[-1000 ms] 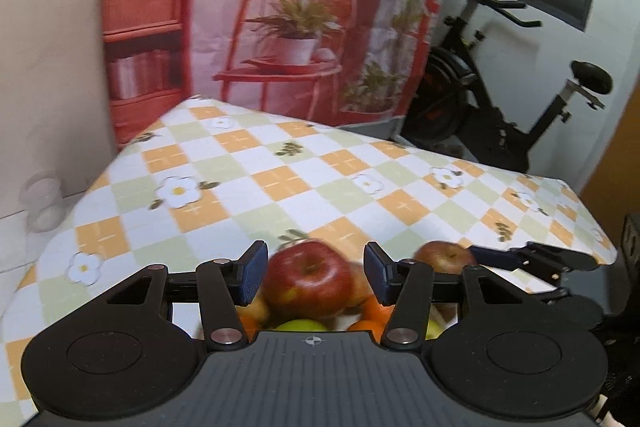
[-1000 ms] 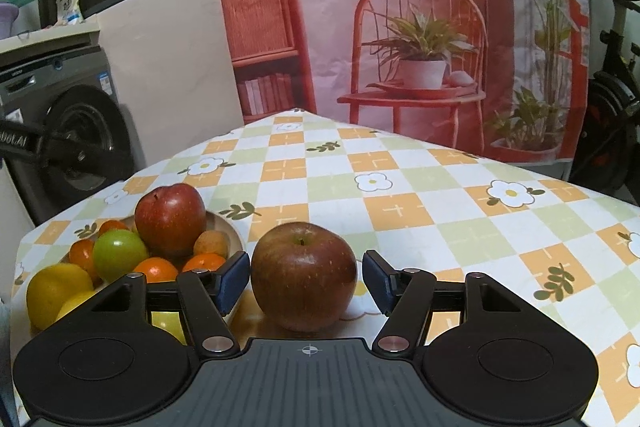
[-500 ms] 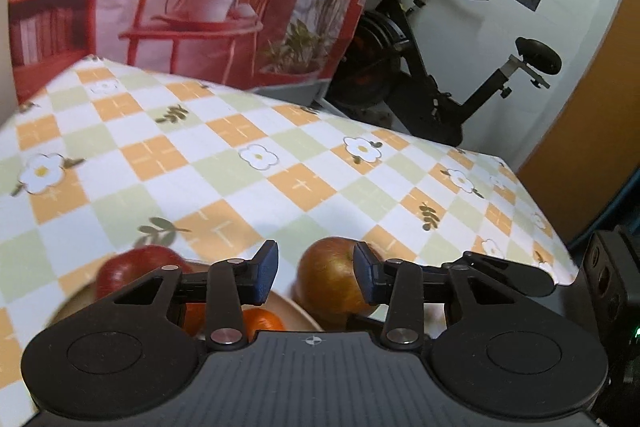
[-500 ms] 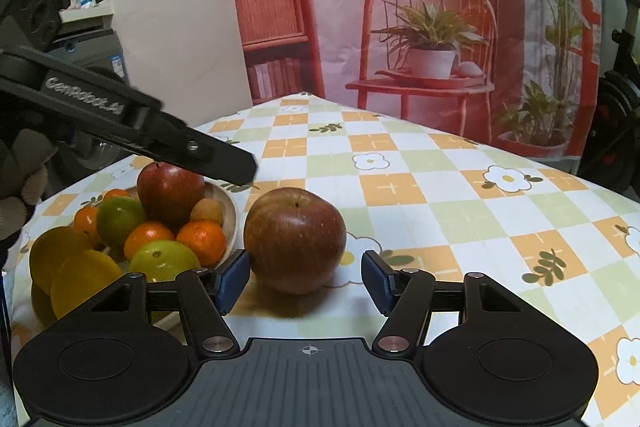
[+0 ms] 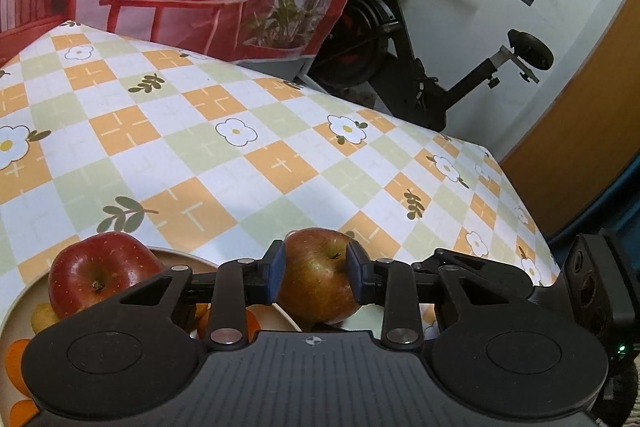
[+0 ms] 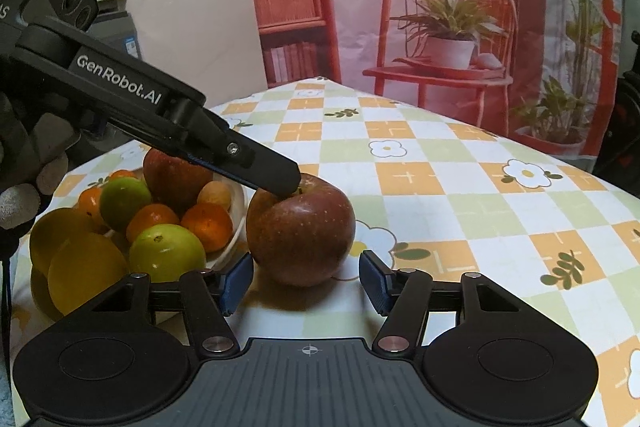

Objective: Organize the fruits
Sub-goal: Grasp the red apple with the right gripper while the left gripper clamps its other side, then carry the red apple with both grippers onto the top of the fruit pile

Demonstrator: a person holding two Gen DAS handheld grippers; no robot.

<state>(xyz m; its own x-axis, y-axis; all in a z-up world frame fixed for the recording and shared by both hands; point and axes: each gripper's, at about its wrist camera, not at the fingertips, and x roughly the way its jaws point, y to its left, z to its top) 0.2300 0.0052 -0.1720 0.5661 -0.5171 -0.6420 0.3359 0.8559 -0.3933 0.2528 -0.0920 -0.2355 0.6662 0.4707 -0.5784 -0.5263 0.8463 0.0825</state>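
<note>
A brownish-red apple [image 6: 300, 231] stands on the checked tablecloth just right of the fruit bowl [image 6: 240, 205]. My left gripper [image 5: 316, 275] reaches in from the left, and one of its fingertips [image 6: 288, 181] rests on the apple's top by the stem. Its jaws are narrow and closing. In the left wrist view the apple [image 5: 316, 279] lies behind the pads and is wider than the gap between them. My right gripper [image 6: 306, 281] is open just in front of the apple and does not touch it.
The bowl holds a red apple [image 6: 172, 179], oranges, green fruits and a small brown one; yellow fruits [image 6: 68, 255] lie at its near left. A gloved hand [image 6: 24, 195] holds the left gripper. The tablecloth [image 5: 240, 155] stretches away behind; an exercise bike [image 5: 404, 59] stands past its far edge.
The left gripper swung right, from over the red apple in the bowl to the apple on the table, and its jaws narrowed. It came into the right wrist view. The right gripper hardly moved.
</note>
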